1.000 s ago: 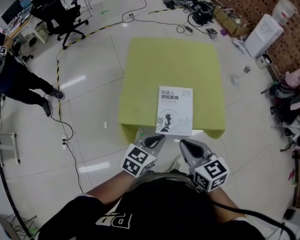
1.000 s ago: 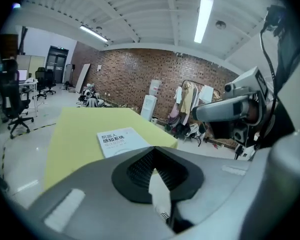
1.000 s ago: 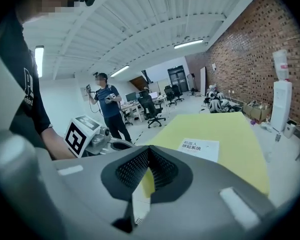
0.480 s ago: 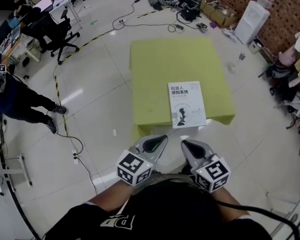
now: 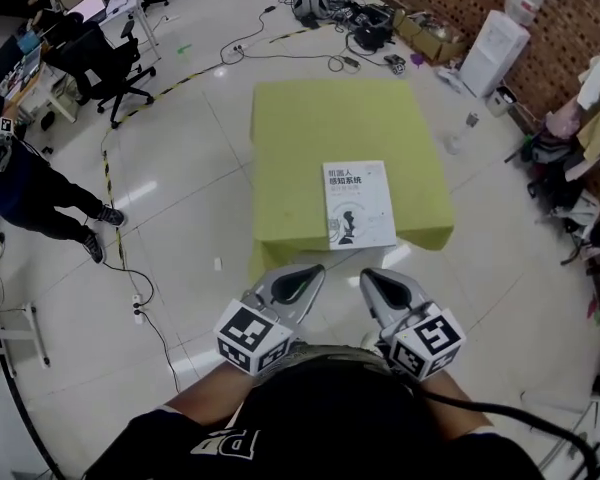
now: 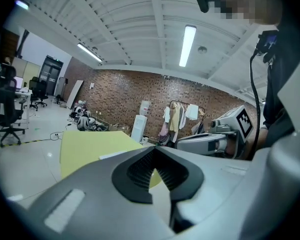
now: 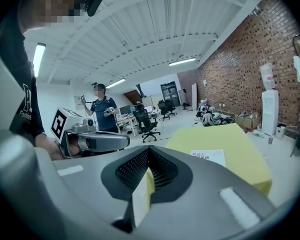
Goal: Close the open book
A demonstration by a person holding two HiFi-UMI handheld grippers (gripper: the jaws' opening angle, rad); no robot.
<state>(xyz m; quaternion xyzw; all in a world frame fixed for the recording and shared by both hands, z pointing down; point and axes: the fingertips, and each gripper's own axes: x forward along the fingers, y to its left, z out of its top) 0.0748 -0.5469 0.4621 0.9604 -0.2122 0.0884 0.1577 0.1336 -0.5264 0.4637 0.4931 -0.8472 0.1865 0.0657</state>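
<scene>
- Head view: the book (image 5: 359, 205) lies flat, cover up, on the near right part of the yellow-green table (image 5: 310, 128), close to the table's front edge. It looks already closed, so I judge the closing step done, or at most waiting on a check.
- Head view: the left gripper (image 5: 313, 271) and right gripper (image 5: 369, 277) hang off the table's near side, close to the person's body and apart from the book.
- Head view: no container stands on the table. Beyond its far right corner a water dispenser (image 5: 493, 53) carries a bottle, contents unclear.
- Left gripper view: the jaws are clenched tip to tip with nothing between them, and the table shows beyond.
- Right gripper view: the jaws are likewise pressed together and empty. The book sits ahead on the table.
- Next move, if any: reach forward over the table's front edge and press the cover flat.
</scene>
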